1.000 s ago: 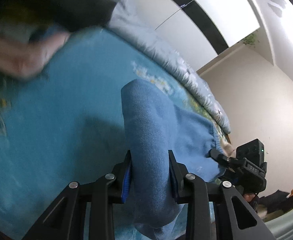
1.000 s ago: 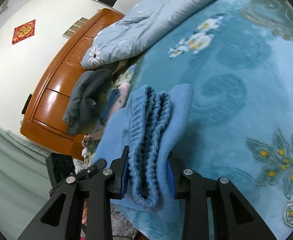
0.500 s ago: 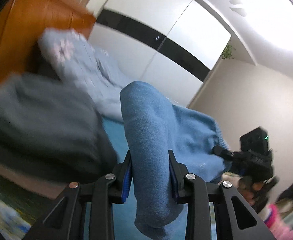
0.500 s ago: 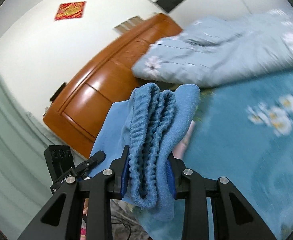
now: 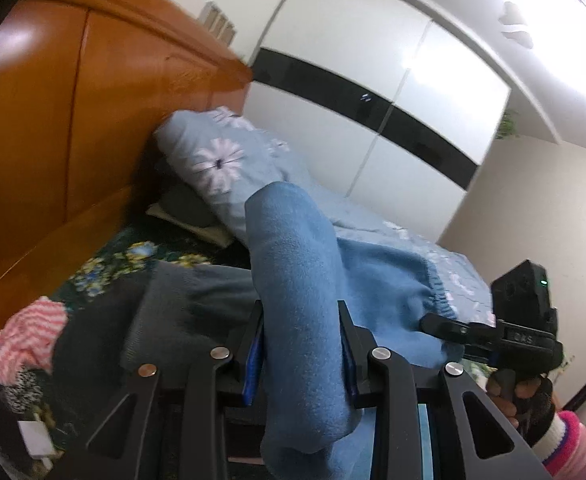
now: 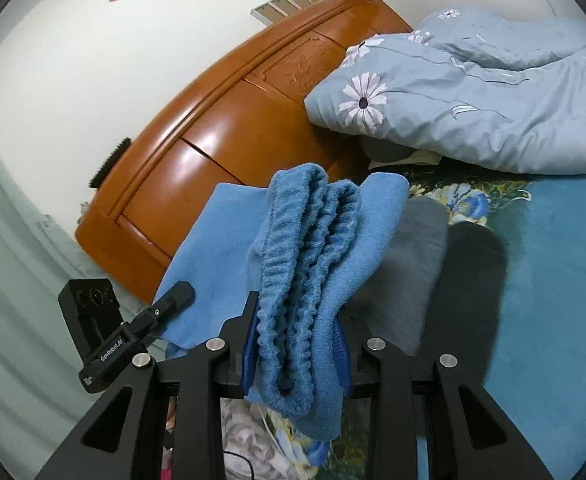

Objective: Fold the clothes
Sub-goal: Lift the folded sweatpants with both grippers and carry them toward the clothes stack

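Tongs, 2: left tongs (image 5: 300, 354) & right tongs (image 6: 296, 354) each pinch 1 blue garment (image 5: 293, 280).

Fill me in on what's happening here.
A person holds a folded blue fleece garment in two handheld grippers. The left gripper has its jaws shut on a plain end, and the right gripper on the gathered elastic edge. It hangs above a grey knitted garment on the bed, near the wooden headboard.
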A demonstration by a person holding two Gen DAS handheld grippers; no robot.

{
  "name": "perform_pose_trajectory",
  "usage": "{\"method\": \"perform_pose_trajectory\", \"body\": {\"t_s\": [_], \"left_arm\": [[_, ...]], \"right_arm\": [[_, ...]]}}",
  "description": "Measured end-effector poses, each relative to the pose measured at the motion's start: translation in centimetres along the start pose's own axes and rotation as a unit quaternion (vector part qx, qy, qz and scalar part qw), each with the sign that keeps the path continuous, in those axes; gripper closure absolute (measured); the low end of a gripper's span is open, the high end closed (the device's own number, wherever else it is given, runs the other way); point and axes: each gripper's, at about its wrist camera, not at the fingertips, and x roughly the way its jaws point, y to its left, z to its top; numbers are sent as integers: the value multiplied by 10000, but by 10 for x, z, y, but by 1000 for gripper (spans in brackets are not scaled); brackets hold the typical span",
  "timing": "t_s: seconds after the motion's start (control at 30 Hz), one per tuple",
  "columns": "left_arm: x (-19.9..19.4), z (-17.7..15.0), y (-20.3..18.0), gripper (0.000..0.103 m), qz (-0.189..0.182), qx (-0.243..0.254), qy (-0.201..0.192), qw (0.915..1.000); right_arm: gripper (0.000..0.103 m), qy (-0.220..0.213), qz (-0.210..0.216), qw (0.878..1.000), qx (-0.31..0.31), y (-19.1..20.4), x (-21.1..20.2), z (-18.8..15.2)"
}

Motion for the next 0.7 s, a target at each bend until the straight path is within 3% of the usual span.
{"method": "perform_pose_trajectory", "body": {"t_s": [0.27, 0.43, 0.7], "left_arm": [[46, 19, 57, 69, 162, -594, 197, 9979], [72, 2, 79, 69, 401, -648, 501, 9958], [81, -9, 89, 66, 421, -804, 571, 9942]], "right_arm": [[70, 32, -343, 9994, 34, -6, 51, 18], [70, 212, -526, 9982, 179, -32, 64, 8], [69, 281, -656, 9970, 304, -48, 78, 3]]}}
